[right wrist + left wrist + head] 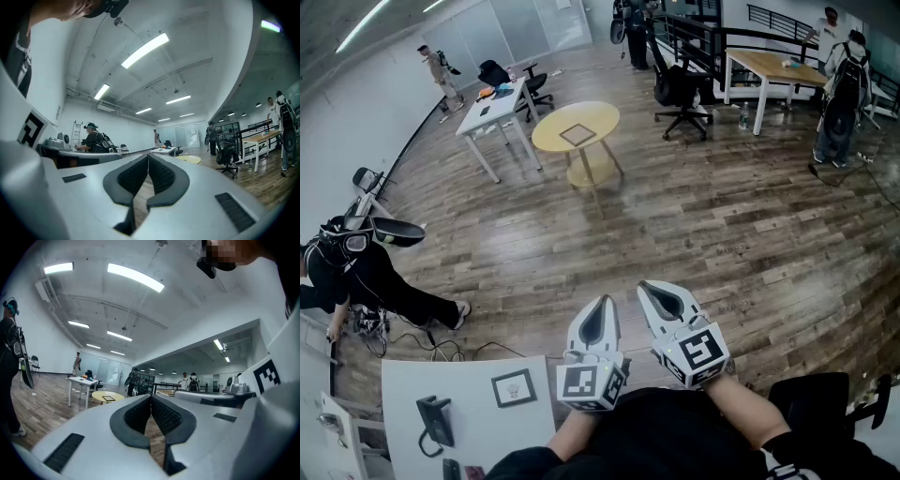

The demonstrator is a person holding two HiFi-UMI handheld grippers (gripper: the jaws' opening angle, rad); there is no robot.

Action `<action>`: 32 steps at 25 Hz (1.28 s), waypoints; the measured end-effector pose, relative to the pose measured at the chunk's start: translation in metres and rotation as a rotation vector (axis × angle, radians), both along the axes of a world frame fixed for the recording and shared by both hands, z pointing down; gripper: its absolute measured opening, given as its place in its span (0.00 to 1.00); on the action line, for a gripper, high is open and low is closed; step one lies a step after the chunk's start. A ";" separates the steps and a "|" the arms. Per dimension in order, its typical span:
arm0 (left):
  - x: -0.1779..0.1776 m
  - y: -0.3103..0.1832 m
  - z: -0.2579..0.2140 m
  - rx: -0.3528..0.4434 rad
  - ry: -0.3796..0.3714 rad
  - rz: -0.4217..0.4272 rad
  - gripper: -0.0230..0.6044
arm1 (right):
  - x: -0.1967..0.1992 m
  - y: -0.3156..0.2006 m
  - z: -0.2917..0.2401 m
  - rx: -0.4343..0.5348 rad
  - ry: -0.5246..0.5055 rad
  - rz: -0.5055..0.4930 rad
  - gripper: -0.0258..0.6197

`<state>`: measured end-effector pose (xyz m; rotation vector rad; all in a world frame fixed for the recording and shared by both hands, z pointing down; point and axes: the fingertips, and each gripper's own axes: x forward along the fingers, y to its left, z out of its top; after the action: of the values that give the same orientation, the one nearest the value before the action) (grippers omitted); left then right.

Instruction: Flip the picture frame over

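Holding both grippers low at the bottom centre of the head view, side by side, level, pointing up the frame over the floor (722,225). Left gripper (602,305) closed, pads together, nothing between them; same in its own view (151,397). Right gripper (649,291) closed too, tips meeting, empty; its own view (148,157) shows the same. The two are near each other, not touching.

Two frames in sight, and I cannot tell which is the task's:
- Dark frame (577,134) lying flat on the round desk (602,114), upper centre, well apart from both grippers. It also shows small in the left gripper view (108,398), left of the jaws.
- Small frame (514,387) lying flat on the white desk (412,384) at lower left, just left of the left gripper's marker cube, not touched.

A black device (436,420) lies on the white desk, left of the small frame. A person in black (366,272) bends over at the left edge, with cables (431,347) on the floor beside them. Far desk (492,108) at upper left, office chair (682,94) upper centre-right, and a wooden desk (773,64) with people (844,89) standing by it at upper right.
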<state>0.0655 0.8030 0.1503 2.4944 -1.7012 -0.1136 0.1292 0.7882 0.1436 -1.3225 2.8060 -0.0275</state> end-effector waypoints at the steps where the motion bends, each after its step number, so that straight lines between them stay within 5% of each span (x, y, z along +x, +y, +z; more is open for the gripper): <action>1: 0.002 -0.001 -0.001 0.002 0.003 0.001 0.08 | 0.001 0.000 0.000 0.006 0.005 -0.002 0.07; 14: 0.017 0.014 -0.012 0.039 0.019 -0.055 0.08 | 0.029 0.009 -0.002 0.041 0.047 -0.024 0.07; 21: -0.003 0.023 -0.001 -0.015 -0.003 -0.120 0.07 | 0.030 0.010 0.012 -0.040 -0.023 -0.078 0.07; 32: 0.008 0.005 0.007 -0.027 -0.058 -0.061 0.08 | 0.053 -0.011 0.020 -0.044 -0.112 -0.005 0.07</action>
<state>0.0732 0.8080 0.1577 2.4501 -1.7894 -0.0243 0.1826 0.7771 0.1639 -1.2808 2.7303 -0.1594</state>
